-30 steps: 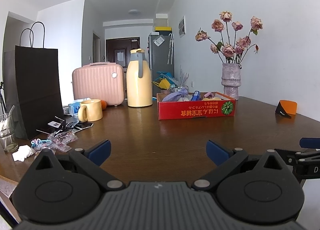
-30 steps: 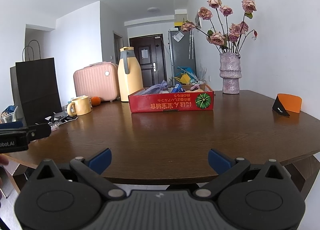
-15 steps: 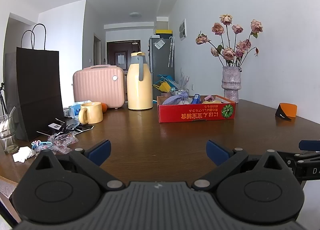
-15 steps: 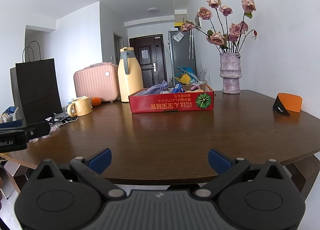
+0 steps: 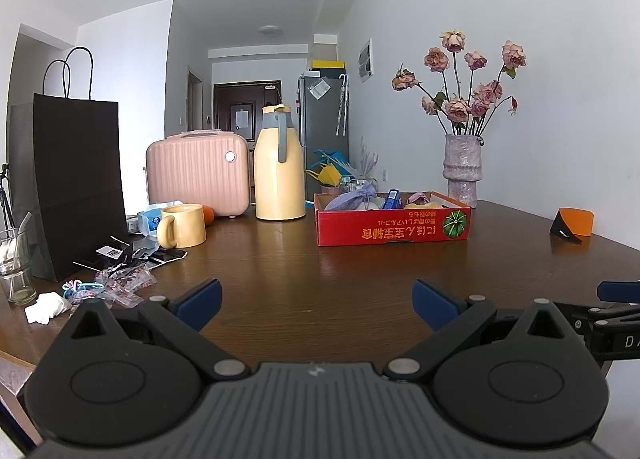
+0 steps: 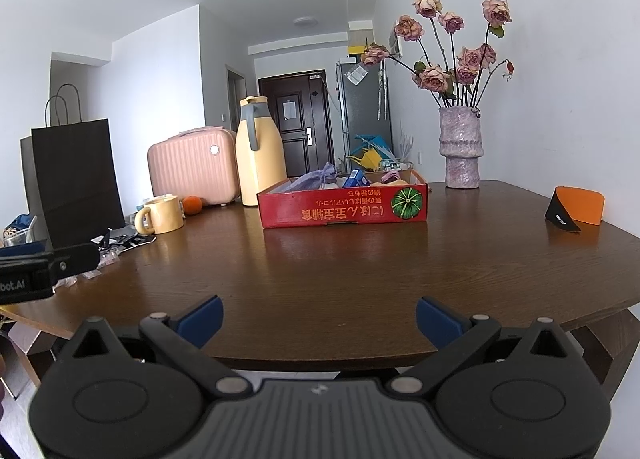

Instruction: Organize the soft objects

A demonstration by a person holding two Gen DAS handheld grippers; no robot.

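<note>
The left gripper (image 5: 316,301), fingers spread and empty, faces the red cardboard tray (image 5: 392,225) well ahead and slightly right, its long side across the view; a lilac drawstring pouch (image 5: 352,197) lies inside. The right gripper (image 6: 318,317), likewise open and empty, has the tray straight ahead; neither looks clearly nearer.

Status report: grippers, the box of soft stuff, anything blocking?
Left gripper open, empty. Right gripper open, empty. Red box across table, purple pouch inside. Path unobstructed.

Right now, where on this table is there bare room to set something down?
The wide bare wood between the grippers and the red cardboard box is free, as is the stretch from the box to the orange card. It is crowded at the left: yellow mug, black paper bag, candy wrappers.
</note>
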